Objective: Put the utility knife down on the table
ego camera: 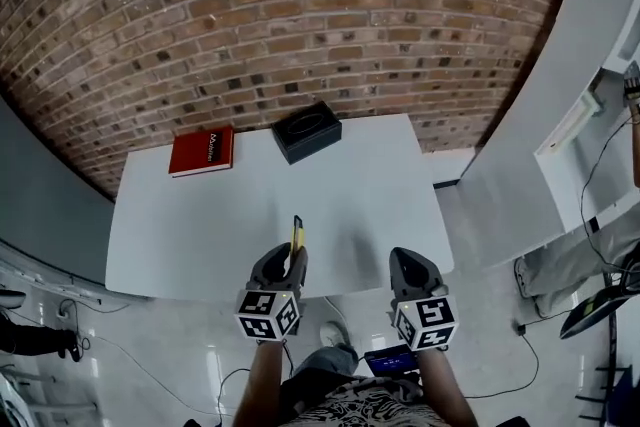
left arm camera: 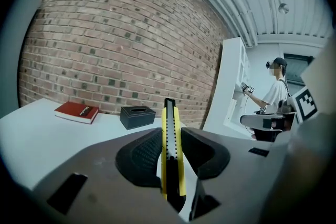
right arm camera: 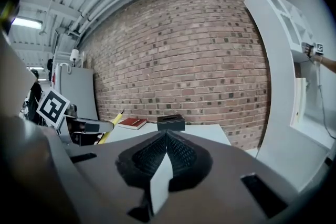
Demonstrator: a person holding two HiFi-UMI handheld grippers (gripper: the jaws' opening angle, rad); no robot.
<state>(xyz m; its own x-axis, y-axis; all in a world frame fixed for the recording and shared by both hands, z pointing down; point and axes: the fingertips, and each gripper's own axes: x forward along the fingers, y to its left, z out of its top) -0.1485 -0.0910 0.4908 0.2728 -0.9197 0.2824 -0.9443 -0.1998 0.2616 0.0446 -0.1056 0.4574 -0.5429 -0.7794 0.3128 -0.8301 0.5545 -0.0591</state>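
A yellow and black utility knife (left arm camera: 170, 144) is clamped between the pads of my left gripper (left arm camera: 169, 152), its tip pointing forward and up. In the head view the utility knife (ego camera: 296, 237) sticks out of the left gripper (ego camera: 284, 265) over the near edge of the white table (ego camera: 200, 215). My right gripper (ego camera: 412, 267) hovers at the table's near right edge. In its own view the right gripper (right arm camera: 167, 150) has its pads pressed together with nothing between them. The knife (right arm camera: 112, 127) shows there at the left.
A red book (ego camera: 202, 151) lies at the table's far left and a black tissue box (ego camera: 307, 131) at the far middle. A brick wall (ego camera: 280, 5) runs behind the table. A white shelf unit (ego camera: 590, 95) stands to the right, where another person (left arm camera: 273, 99) stands.
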